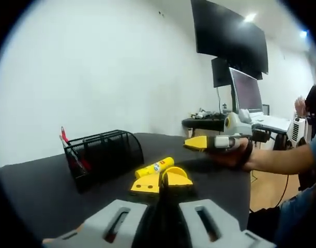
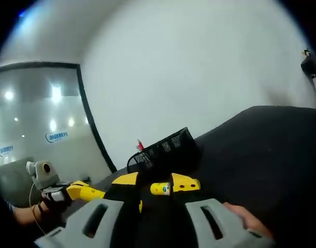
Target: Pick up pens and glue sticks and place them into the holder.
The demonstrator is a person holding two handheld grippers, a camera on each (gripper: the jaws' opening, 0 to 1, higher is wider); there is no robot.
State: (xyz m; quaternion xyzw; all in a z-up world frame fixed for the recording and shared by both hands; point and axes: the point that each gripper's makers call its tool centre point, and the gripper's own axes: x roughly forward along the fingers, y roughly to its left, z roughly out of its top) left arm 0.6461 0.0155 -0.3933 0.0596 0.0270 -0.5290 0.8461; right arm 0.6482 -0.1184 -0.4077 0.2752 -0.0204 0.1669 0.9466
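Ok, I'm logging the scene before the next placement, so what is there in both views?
Table: one, black, under everything.
Holder: one, black mesh, on the table beside the white wall.
Pen: one, red, standing in the holder's end.
Glue stick: yellow, one in each view, at the jaw tips; whether these are one stick or two, I cannot tell.
Screens: black, one on the wall, others on a far desk.
Left gripper: grey with yellow tips, glue stick just past them; grip unclear.
Right gripper: same colours, glue stick between its tips, above the table.
Hand: holds the right gripper.
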